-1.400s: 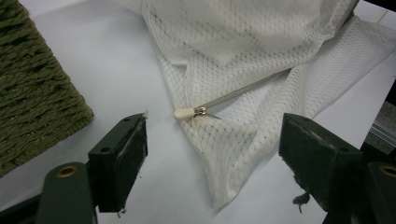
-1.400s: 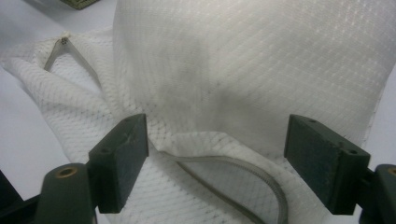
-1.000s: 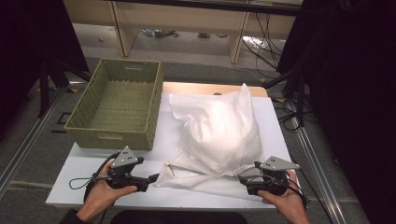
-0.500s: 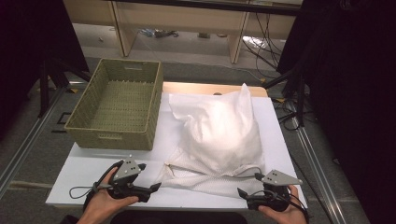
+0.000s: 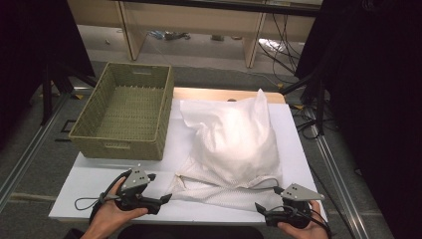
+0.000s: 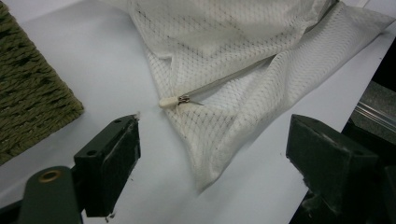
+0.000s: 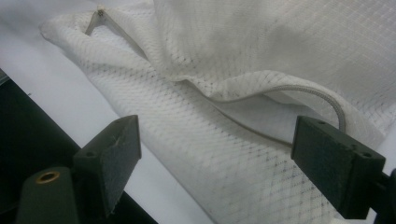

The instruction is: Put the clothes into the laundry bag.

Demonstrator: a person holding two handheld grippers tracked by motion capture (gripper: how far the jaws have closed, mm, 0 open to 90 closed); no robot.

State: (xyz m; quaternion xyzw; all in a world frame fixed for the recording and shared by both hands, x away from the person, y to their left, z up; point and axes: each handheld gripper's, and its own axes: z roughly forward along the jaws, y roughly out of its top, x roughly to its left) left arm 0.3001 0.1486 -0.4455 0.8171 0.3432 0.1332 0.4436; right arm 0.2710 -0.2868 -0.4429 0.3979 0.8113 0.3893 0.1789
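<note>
A: High view first. Where is the bag?

B: A white mesh laundry bag [image 5: 231,149] lies on the white table [image 5: 89,179], just beside the right wall of a woven green basket [image 5: 124,112]. It is stuffed and humped at the far end, flat and loose at the near edge. The left gripper [image 5: 166,198] sits near the bag's near-left corner, the right gripper [image 5: 259,206] near its near-right corner; neither touches it.

A: And the left gripper view?

B: Its two black jaws stand wide apart with nothing between them. Ahead of them lies the bag's pointed corner, with a zipper pull [image 6: 175,101] resting on the mesh just above that corner. The basket's wall is well to the left of the bag.

A: Right gripper view?

B: Jaws wide again, and bare. The bag's flat lower layer [image 7: 205,154] lies straight ahead, and a grey zipper edge [image 7: 299,93] curls up from the bag's upper fold.

A: How would it handle?

B: I judge it soft, limp and light, likely to sag and slide on the smooth table. The zippered hem or a doubled corner looks firmer to pinch than single mesh, which may snag
</note>
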